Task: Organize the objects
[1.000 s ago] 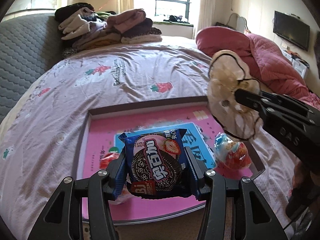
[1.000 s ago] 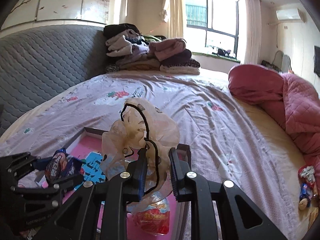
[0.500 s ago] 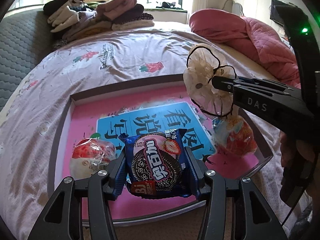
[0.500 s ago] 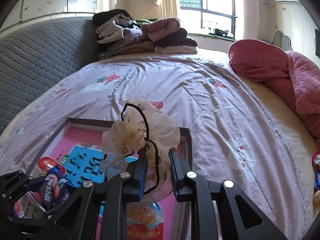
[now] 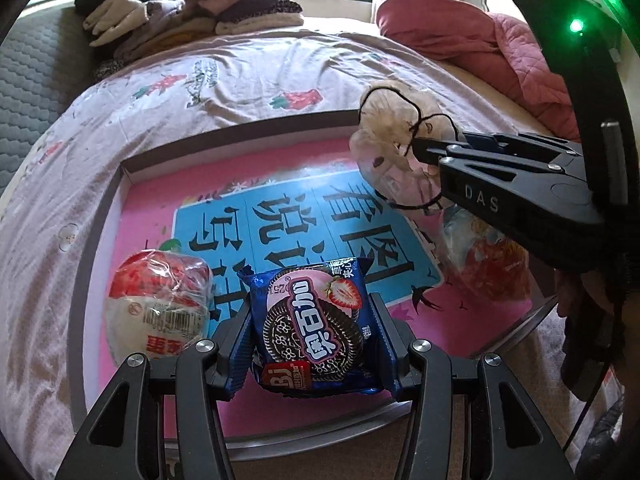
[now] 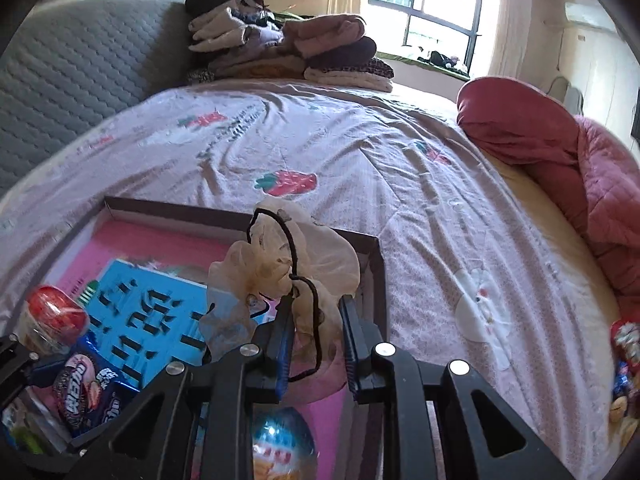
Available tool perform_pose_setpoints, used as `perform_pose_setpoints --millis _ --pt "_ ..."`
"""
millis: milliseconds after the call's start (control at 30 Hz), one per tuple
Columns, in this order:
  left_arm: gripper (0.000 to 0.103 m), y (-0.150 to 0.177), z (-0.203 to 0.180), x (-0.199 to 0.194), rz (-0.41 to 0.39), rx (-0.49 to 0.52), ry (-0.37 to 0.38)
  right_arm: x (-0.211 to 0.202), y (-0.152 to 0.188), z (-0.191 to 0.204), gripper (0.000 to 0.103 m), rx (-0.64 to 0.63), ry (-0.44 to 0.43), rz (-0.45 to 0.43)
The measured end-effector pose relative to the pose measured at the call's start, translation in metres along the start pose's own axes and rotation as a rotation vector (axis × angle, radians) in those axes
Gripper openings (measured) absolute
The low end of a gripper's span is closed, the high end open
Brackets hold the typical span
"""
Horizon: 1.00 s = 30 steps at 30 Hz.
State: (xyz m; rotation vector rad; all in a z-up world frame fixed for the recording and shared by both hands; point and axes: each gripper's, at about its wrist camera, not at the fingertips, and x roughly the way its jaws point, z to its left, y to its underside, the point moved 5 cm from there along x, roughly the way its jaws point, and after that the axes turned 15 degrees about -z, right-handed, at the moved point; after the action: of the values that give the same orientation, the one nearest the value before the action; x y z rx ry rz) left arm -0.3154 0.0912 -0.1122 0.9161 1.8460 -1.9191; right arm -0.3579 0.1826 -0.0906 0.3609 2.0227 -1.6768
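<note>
A shallow box tray (image 5: 120,184) with a pink floor and a blue printed panel lies on the bed. My left gripper (image 5: 310,344) is shut on a blue strawberry cookie packet (image 5: 312,320), held just above the tray's near edge. A red-and-white wrapped snack (image 5: 160,304) lies in the tray to its left. My right gripper (image 6: 314,320) has a cream scrunchie with black trim (image 6: 288,264) between its jaws over the tray's right side (image 6: 376,264). The jaws are opening slightly and the pads still touch the fabric. A blue-and-red wrapped egg (image 6: 280,444) lies below it.
A pile of folded clothes (image 6: 288,48) sits at the head of the bed by the grey padded headboard (image 6: 80,72). A red quilt (image 6: 560,152) is bunched along the right side. Several loose snacks (image 6: 624,360) lie at the bed's right edge.
Both grippers have come down toward the tray and tilted further downward, each keeping its object. The tray now fills more of both views.
</note>
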Motion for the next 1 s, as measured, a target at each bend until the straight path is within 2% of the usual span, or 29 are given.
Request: perform_pose_setpoints --millis 567,1000 --pt "0.056 0.0013 0.0028 0.0008 0.017 -0.001 -0.019 0.0048 0.0033 -0.0027 0.031 0.025 0.014 0.048" --pt "0.056 0.0000 0.0031 -0.0059 0.016 -0.013 -0.013 -0.0010 -0.0052 -0.0056 0.039 0.058 0.005 0.020"
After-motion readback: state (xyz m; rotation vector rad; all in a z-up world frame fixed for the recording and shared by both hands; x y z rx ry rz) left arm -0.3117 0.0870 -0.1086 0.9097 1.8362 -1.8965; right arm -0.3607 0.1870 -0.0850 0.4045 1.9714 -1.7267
